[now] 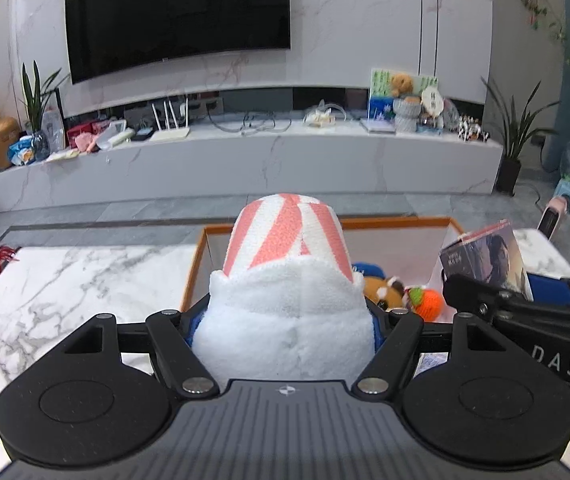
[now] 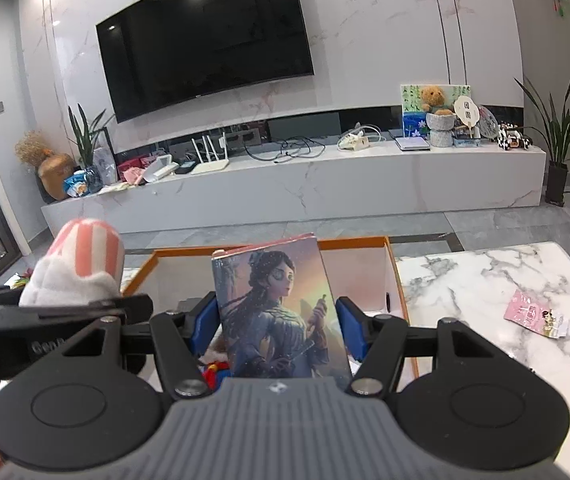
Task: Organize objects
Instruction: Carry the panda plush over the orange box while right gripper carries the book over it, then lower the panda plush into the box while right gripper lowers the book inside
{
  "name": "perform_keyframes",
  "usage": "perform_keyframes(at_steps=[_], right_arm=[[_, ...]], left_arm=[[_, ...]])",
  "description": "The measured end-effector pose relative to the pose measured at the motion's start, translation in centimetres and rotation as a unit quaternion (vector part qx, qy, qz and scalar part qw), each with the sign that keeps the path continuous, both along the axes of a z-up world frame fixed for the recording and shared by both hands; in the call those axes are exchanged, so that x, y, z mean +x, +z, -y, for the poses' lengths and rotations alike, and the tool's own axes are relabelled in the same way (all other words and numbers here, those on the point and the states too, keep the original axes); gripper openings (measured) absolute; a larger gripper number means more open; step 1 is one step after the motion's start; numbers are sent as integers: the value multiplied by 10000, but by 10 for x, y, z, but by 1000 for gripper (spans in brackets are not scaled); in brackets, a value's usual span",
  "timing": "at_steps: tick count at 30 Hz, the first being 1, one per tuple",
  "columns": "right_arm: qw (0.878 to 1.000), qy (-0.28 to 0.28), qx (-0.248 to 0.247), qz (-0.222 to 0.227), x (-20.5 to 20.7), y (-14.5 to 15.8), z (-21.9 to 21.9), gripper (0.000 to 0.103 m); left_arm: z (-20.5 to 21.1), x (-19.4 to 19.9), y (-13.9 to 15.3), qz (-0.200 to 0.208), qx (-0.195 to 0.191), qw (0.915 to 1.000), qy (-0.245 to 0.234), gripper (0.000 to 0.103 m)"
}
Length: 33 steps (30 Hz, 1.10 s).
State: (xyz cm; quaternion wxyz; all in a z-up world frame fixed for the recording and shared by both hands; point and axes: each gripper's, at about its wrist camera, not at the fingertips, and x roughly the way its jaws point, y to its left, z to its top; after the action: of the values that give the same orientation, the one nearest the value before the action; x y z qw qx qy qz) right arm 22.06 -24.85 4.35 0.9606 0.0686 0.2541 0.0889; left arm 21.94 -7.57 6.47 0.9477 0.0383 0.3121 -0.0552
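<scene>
Marble table, orange-rimmed box ahead of both claws. Box already holds fox plush, knitted orange. Left gripper clamps pink-striped plush; right gripper clamps illustrated card box. Both unplaced; pink packet right of right gripper remains.

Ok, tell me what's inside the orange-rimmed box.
In the orange-rimmed box, the left wrist view shows a brown plush animal, an orange crocheted fruit and something blue. The striped plush toy in the left claw covers the rest.
</scene>
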Motion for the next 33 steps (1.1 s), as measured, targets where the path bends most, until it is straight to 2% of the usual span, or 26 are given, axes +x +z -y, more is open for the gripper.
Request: perform_keyframes(at_steps=[11,19,33], right_arm=[[9991,60,-21,-419,29,-28,-1,64],[9977,51,-99,-662,36,-43,-6,64],[9952,-97,-300,-922,50,-58,-10,61]], left_arm=[[-3,15,-26,-367,47,9990,232,82],[-2,14,-25,-369,103,9990,216,82],[-1,34,-37,-677,259,9971,232,82]])
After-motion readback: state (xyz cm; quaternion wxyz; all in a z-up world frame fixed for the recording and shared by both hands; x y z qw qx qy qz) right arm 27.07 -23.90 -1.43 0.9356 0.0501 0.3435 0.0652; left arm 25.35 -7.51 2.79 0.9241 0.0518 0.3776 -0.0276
